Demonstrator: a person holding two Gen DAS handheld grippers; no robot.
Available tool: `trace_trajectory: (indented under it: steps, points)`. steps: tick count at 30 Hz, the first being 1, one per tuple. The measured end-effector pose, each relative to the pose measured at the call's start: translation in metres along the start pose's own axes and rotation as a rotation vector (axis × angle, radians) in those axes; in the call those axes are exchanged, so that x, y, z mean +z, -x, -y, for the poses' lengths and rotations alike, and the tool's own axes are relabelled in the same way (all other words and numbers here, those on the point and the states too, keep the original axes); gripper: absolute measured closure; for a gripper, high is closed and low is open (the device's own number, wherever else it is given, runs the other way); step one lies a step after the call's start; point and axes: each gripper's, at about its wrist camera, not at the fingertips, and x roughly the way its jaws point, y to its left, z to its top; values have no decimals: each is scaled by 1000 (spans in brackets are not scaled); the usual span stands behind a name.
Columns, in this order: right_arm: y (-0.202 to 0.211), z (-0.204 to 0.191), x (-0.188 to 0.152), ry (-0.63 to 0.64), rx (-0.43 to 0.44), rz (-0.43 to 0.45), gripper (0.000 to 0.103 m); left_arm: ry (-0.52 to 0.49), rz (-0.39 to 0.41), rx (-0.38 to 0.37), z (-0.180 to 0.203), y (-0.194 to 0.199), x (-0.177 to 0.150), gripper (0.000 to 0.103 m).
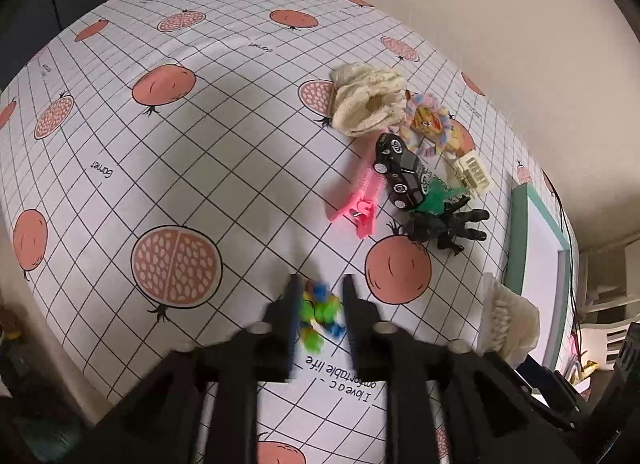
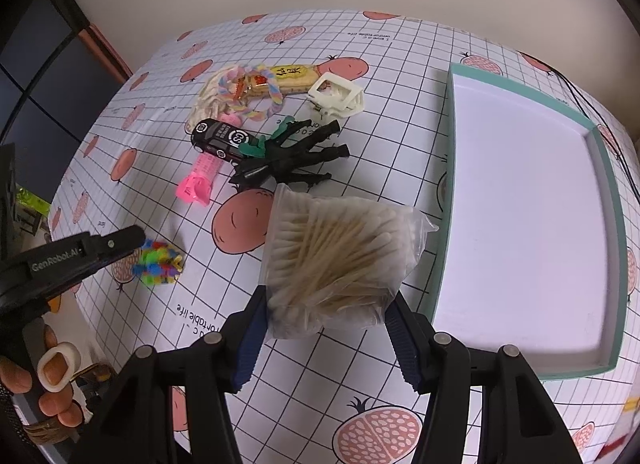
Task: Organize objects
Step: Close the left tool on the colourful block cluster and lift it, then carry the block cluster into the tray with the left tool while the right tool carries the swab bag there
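Our right gripper [image 2: 326,318] clamps a crinkly clear bag of wooden cotton swabs [image 2: 336,260] beside the teal-rimmed tray [image 2: 448,200]. Our left gripper [image 1: 320,306], jaws apart, straddles blurred bright plastic beads [image 1: 320,314] on the tablecloth [image 1: 200,136].

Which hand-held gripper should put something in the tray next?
Right. The right hand-held gripper already grips the cotton swab bag beside the tray; the left hand-held gripper only straddles the colorful toy, farther away.
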Motion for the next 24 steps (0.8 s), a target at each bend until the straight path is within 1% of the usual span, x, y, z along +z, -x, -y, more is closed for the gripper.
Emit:
trace_trajectory:
  steps: [1,3,4,7,11,14,16,20,24]
  points:
    - [0,0,0,1,0,-1,43,2,0,0,0,0,0,66]
    - [0,0,0,-1,-1,-1,43,-13,3,26,2,-2,0,65]
    - [-1,1,0,-4,0,-2,43,-28,3,46,5,-4,0,62]
    - [-1,1,-1,-6,3,-5,43,-52,-15,74,9,-12,0,57]
    - [-2,2,-1,-13,6,-7,43,-78,-59,108,13,-29,0,57]
    - [-3,3,-1,-16,5,-10,43,-67,-91,124,11,-41,-1,57]
    - [-4,2,-1,-10,2,-14,43,-55,-103,127,8,-44,0,64]
    - [-4,2,-1,-12,1,-11,43,-63,-82,139,7,-38,-1,64]
    - [-2,4,0,-11,0,0,43,-68,-56,125,7,-30,0,64]
